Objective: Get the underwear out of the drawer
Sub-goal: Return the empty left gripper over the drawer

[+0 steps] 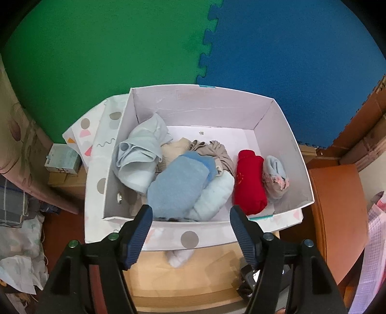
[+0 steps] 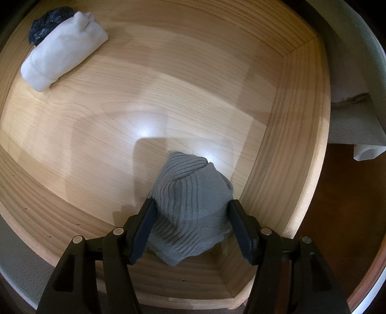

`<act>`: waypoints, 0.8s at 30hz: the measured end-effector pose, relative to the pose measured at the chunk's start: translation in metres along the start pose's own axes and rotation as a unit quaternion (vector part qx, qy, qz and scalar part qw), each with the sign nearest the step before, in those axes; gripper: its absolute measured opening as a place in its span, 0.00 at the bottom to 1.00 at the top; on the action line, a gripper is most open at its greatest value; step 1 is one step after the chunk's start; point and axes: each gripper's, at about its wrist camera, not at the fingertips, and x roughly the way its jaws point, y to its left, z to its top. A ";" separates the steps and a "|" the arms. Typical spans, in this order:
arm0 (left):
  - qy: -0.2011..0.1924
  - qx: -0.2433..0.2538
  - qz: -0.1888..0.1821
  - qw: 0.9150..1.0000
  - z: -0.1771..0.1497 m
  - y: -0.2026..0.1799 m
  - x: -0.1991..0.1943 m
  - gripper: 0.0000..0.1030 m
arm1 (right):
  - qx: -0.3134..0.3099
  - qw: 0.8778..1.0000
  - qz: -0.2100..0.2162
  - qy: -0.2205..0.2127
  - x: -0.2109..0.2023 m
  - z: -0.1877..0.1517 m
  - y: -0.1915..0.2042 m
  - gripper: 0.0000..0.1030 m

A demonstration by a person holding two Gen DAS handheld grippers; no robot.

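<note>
Drawer [image 2: 277, 154] of pale wood, seen along the right claw [image 2: 190, 229]. We find the claw's two pads pressed against the sides of a grey ribbed underwear bundle [image 2: 190, 205], gripping it near the drawer's right-hand wall. Far ahead and to the left of this claw lies a white rolled garment [image 2: 62, 48], touching a dark speckled one [image 2: 45, 21] just beyond it.

The left claw [image 1: 190, 231] stands open and holds nothing. Directly ahead of it we see a white box [image 1: 217, 106] with folded clothes inside: a light-blue towelling roll [image 1: 178, 186] nearest the pads, a red roll [image 1: 249, 181] ahead to the right, and a small grey-and-pink roll [image 1: 275, 176] just beside the red one. A small dark mark is printed on the box floor [image 1: 200, 132]; we cannot read it. Beyond the box lie green and blue foam mats [image 1: 120, 48].
</note>
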 end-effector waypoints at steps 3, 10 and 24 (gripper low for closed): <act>-0.004 0.006 -0.001 1.000 -0.009 0.003 -0.008 0.66 | 0.003 1.000 0.004 0.001 0.000 0.001 -0.002 0.57; 0.005 0.012 0.008 1.000 -0.053 0.022 -0.014 0.66 | 0.001 1.000 0.007 0.001 -0.001 0.004 -0.005 0.58; 0.040 -0.024 0.081 0.996 -0.171 0.068 0.052 0.66 | -0.007 1.000 0.004 0.006 0.002 0.009 -0.002 0.62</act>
